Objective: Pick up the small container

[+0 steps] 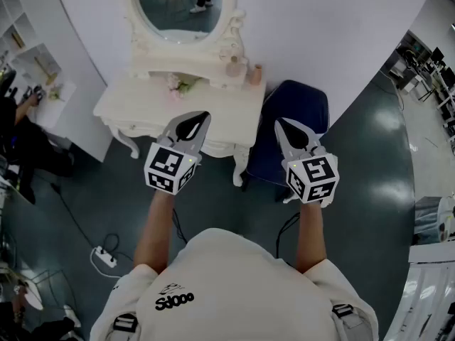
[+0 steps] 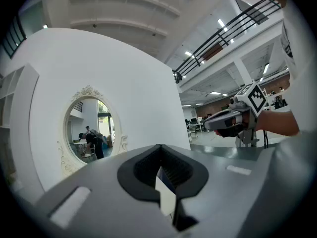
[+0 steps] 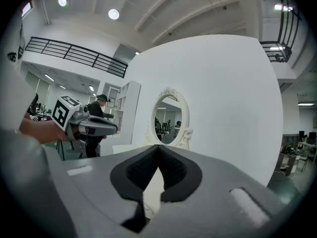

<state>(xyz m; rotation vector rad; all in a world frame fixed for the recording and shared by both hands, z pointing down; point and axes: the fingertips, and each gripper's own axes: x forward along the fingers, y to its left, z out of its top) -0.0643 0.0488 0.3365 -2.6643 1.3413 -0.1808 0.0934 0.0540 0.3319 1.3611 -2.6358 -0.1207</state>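
- The small container (image 1: 255, 74) stands upright at the back right corner of the worktop (image 1: 138, 105), a white dressing table with curved legs.
- We see it as a short, peach-pink, roughly cylindrical thing. It is too small in the head view for us to make out a lid or a label.
- Just to its left stands a paler, slightly taller bottle (image 1: 235, 66), between the container and the carved foot of the oval mirror (image 1: 178, 6).
- A small sprig of flowers (image 1: 182, 84) lies near the middle of the back edge.
- The left gripper (image 1: 203, 117) has its jaws pressed together at the tips, with nothing between them. In the head view its tip shows over the front edge of the worktop, well apart from the container.
- The right gripper (image 1: 280, 124) likewise has its jaws closed on each other and empty. It shows over a dark blue chair (image 1: 302, 105) off the right edge of the worktop.
- We note that each gripper is level with the other, held on a bare forearm, marker cube toward the person.
- A white power strip (image 1: 105, 258) lies on the dark floor to the left.
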